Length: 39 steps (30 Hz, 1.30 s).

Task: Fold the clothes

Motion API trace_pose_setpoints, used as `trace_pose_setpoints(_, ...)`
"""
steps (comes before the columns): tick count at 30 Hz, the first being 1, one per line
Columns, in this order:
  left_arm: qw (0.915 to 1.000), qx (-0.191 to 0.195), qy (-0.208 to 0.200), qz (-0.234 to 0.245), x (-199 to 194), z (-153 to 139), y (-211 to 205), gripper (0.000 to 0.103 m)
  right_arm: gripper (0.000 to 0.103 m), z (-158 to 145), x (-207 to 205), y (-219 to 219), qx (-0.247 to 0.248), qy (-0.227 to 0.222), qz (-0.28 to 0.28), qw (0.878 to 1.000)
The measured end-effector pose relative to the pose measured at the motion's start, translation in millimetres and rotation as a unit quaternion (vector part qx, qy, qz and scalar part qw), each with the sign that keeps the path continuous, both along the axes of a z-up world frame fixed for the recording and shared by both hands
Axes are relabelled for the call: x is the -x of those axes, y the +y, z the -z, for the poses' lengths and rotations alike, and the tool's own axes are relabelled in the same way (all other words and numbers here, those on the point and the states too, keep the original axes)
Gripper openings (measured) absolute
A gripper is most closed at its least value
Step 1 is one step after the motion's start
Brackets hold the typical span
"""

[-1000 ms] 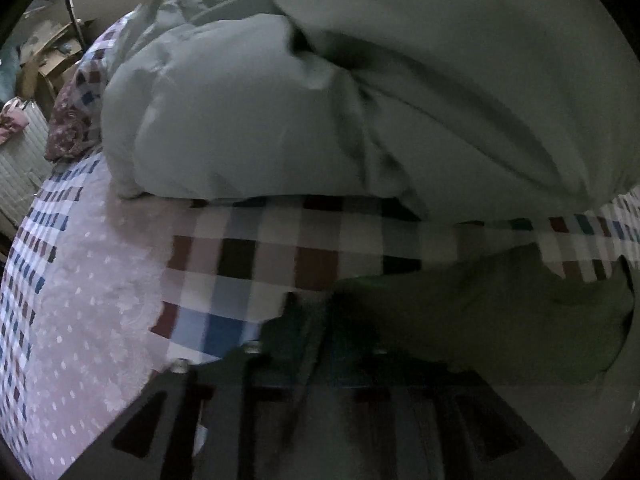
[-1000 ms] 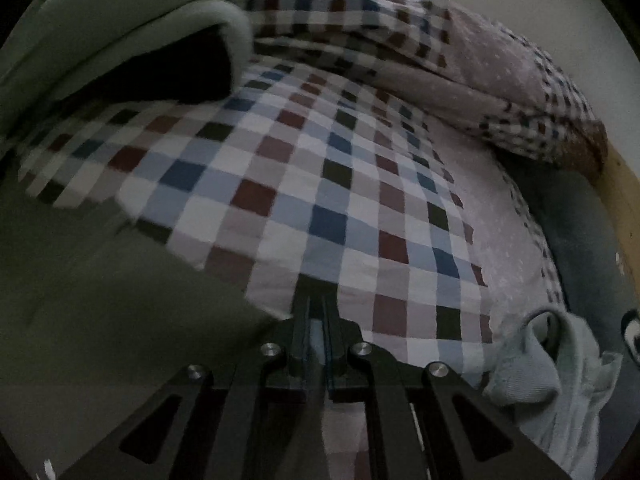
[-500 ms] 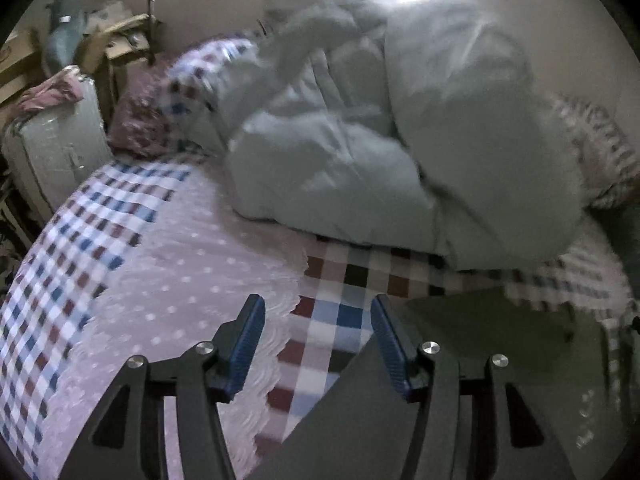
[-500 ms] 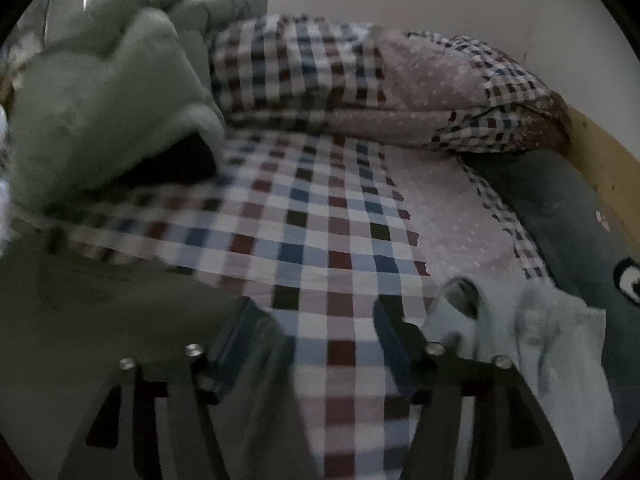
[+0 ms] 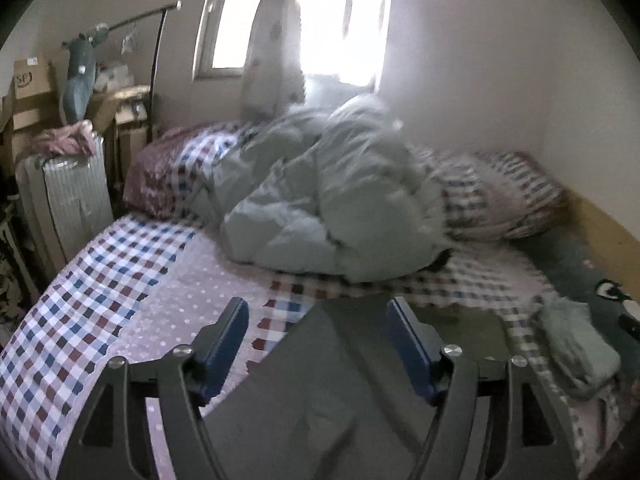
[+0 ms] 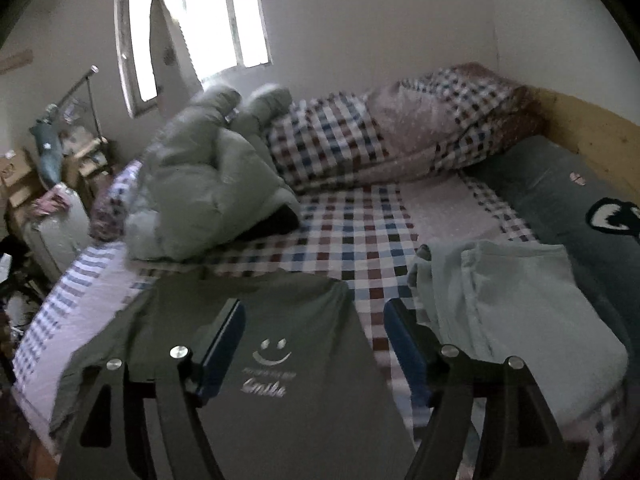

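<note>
A dark olive T-shirt (image 6: 280,344) with a white smiley print lies flat on the checked bed, its right side folded over. It also shows in the left wrist view (image 5: 328,400). My left gripper (image 5: 318,320) is open and empty, raised above the shirt's left part. My right gripper (image 6: 314,322) is open and empty, raised above the shirt's right edge. A folded pale green garment (image 6: 516,312) lies to the right of the shirt, seen also in the left wrist view (image 5: 576,340).
A bunched pale green duvet (image 5: 332,208) and checked pillows (image 6: 400,132) fill the back of the bed. A dark plush toy (image 6: 580,208) lies along the wooden right edge. A white suitcase (image 5: 68,196) and boxes stand left of the bed.
Both grippers were shut low at the shirt a second ago. They have opened, let go of the cloth and risen back from the bed, so the whole room shows.
</note>
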State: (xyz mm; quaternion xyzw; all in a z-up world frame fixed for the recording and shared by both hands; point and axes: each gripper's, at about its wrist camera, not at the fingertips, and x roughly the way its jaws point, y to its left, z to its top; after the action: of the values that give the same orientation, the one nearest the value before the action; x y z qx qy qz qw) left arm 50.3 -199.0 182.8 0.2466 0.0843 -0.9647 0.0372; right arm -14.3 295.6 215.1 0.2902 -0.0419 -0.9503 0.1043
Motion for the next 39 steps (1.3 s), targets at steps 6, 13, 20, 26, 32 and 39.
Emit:
trace_pose_setpoints(6, 0.9976, -0.004, 0.027, 0.064, -77, -23, 50, 0.076, 0.081, -33, -97, 28, 0.028, 0.038, 0.008, 0.999)
trace_pose_setpoints(13, 0.9875, -0.020, 0.019, 0.155, -135, -4, 125, 0.076, 0.085, -29, -183, 59, 0.022, 0.048, 0.038, 0.998)
trace_pose_setpoints(20, 0.9707, -0.073, -0.036, 0.226, -158, 59, 215, 0.076, 0.086, 9, -227, 79, -0.001, 0.061, 0.066, 0.996)
trace_pose_setpoints(26, 0.9584, -0.095, -0.085, 0.256, -170, 133, 285, 0.076, 0.086, 58, -230, 92, 0.038, 0.062, 0.077, 0.994)
trace_pose_setpoints(32, 0.9443, -0.133, -0.123, 0.275, -174, 197, 324, 0.076, 0.086, 95, -224, 86, 0.040, 0.043, 0.058, 0.997)
trace_pose_setpoints(39, 0.9236, -0.153, -0.149, 0.318, -181, 232, 354, 0.059, 0.086, 125, -220, 90, 0.015, 0.005, 0.029, 0.999)
